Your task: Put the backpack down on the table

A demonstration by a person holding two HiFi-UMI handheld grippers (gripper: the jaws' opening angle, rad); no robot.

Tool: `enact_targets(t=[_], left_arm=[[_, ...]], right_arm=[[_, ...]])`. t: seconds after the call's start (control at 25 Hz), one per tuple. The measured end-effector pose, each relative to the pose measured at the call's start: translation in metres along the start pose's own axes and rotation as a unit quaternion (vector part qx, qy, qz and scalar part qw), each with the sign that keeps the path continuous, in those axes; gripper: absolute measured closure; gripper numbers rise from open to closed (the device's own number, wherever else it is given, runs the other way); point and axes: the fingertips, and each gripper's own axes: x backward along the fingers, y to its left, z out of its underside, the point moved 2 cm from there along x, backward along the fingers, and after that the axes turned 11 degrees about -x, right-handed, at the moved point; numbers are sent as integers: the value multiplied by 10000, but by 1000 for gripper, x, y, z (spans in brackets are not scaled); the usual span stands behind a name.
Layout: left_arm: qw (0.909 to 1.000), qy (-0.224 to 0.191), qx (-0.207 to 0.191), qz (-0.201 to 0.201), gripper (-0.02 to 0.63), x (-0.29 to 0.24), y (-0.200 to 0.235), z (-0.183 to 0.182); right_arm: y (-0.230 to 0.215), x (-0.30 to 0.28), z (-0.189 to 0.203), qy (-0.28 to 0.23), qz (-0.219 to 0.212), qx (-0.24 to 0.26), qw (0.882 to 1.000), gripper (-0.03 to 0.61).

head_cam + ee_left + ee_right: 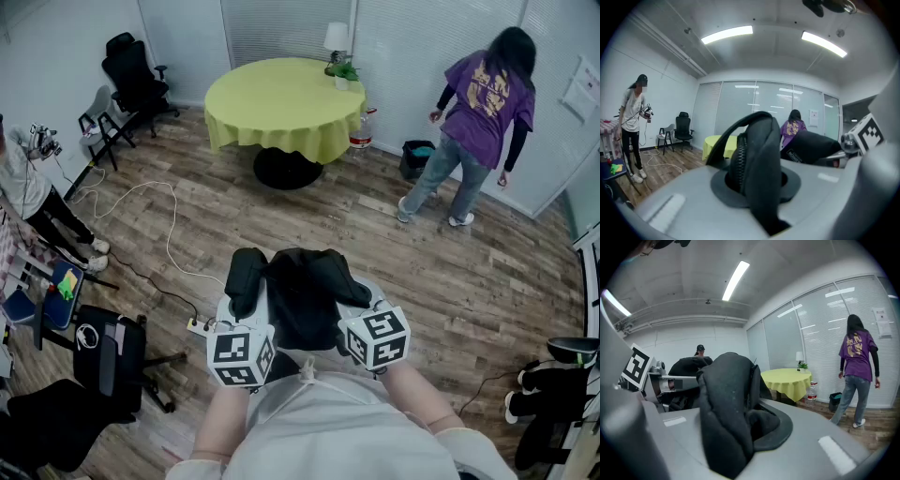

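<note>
A black backpack [302, 298] hangs between my two grippers, close in front of me and above the wood floor. My left gripper [246, 286] is shut on a padded black strap [757, 164] with a zip running along it. My right gripper [354, 292] is shut on another fold of the black backpack fabric [725, 413]. The round table [281, 103] with a yellow-green cloth stands some way ahead, across the floor. In the left gripper view the table [717, 143] shows small behind the strap. In the right gripper view the table [787, 380] lies to the right of the fabric.
A lamp [337, 39] and a small plant [345, 72] sit at the table's far edge. A person in a purple shirt [480, 112] stands right of it by a bin [415, 157]. Another person [28, 187], cables [169, 225] and chairs [136, 75] are on the left.
</note>
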Motion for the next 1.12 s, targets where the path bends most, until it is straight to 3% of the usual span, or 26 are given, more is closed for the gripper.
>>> enact_targets(t=[0.72, 1.12], left_arm=[[9994, 314, 81, 85, 578, -44, -1, 15], [9979, 497, 242, 335, 578, -114, 42, 18]], right_arm=[[-30, -32, 4, 308, -58, -148, 9994, 551], [-45, -101, -16, 527, 139, -249, 9982, 551]])
